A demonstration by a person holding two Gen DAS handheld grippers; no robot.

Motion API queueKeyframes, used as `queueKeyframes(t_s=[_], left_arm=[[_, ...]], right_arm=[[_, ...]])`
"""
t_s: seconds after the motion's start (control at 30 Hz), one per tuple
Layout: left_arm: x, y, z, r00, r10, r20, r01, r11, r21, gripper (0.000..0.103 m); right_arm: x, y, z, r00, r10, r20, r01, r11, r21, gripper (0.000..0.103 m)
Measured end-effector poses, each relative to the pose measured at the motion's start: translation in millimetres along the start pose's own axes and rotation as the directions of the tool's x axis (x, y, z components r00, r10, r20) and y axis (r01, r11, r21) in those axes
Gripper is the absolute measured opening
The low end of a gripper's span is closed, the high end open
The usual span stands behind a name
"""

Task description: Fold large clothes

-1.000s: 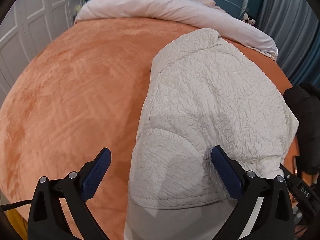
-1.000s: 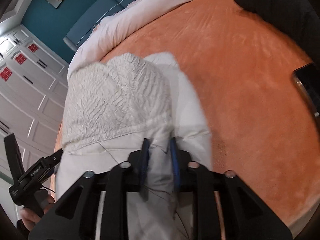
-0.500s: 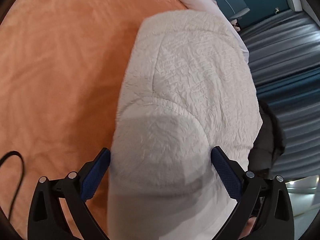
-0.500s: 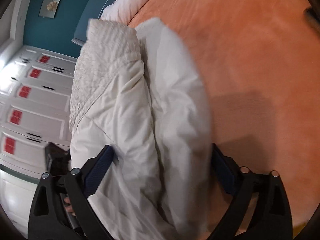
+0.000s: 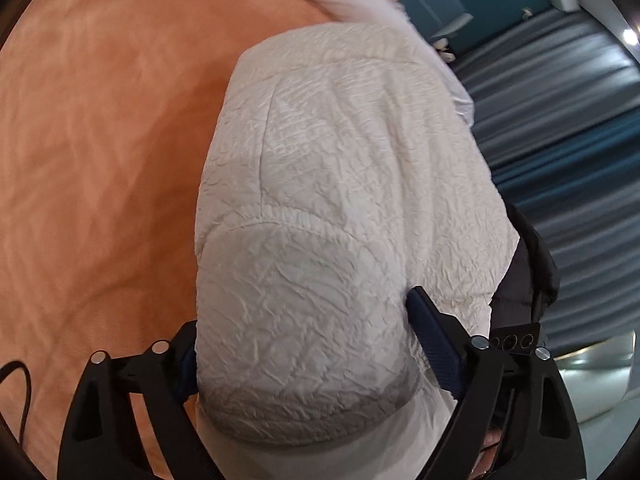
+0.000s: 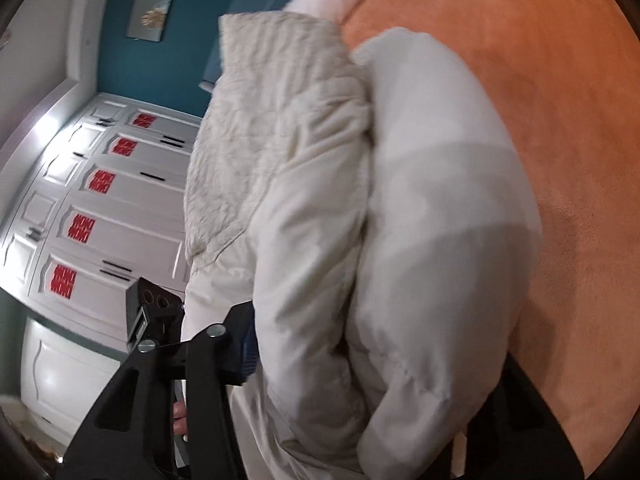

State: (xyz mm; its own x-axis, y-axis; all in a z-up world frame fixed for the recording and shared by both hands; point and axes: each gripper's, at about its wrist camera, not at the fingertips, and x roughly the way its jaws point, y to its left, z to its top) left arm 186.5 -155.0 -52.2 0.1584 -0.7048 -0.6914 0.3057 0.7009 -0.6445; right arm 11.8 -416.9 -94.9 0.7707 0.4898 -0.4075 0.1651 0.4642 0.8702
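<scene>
White padded jacket (image 5: 344, 216) filled the centre of the left wrist view, its crinkled quilted shell running from the lower middle of the frame up toward the upper right, over an orange bedspread (image 5: 100, 140) that took up the whole left half. The left gripper (image 5: 304, 344) sat at the bottom of that frame with its blue-padded fingers (image 5: 432, 336) spread on either side of a rounded bulge of the jacket, both pads touching the fabric; the left one was mostly hidden behind the cloth. At the right edge a dark garment (image 5: 528, 272) showed beside grey-blue curtains (image 5: 560, 120).

In the right wrist view the jacket (image 6: 360, 220) was bunched in thick folds through the middle of the frame, smooth lining to the right and textured shell at upper centre. The right gripper (image 6: 360, 368) stood wide apart around the bundle, one blue pad (image 6: 248, 344) pressed to its left side and the other finger hidden behind the cloth at lower right. White cabinet doors (image 6: 100, 220) with red labels filled the left of the frame, the orange bedspread (image 6: 560, 100) the right.
</scene>
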Motion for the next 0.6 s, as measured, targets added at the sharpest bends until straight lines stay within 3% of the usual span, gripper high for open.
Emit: queueKeyframes(t_s=[0.17, 0.3, 0.43, 0.6], left_arm=[[-51, -38, 3, 0.995, -0.040, 0.089, 0.028, 0.991, 0.134, 0.084], [-109, -63, 7, 0.977, -0.114, 0.180, 0.074, 0.974, 0.215, 0.084], [-175, -82, 10, 0.940, -0.192, 0.282, 0.107, 0.951, 0.290, 0.084], [-247, -92, 19, 0.884, -0.252, 0.393, 0.095, 0.921, 0.377, 0.084]], right_arm=[[-22, 55, -19, 0.994, 0.056, 0.093, -0.046, 0.994, -0.104, 0.044], [-44, 115, -23, 0.979, 0.117, 0.167, -0.077, 0.970, -0.231, 0.043], [-58, 184, -24, 0.960, 0.183, 0.211, -0.093, 0.922, -0.377, 0.043], [-46, 254, -20, 0.936, 0.281, 0.212, -0.145, 0.857, -0.495, 0.044]])
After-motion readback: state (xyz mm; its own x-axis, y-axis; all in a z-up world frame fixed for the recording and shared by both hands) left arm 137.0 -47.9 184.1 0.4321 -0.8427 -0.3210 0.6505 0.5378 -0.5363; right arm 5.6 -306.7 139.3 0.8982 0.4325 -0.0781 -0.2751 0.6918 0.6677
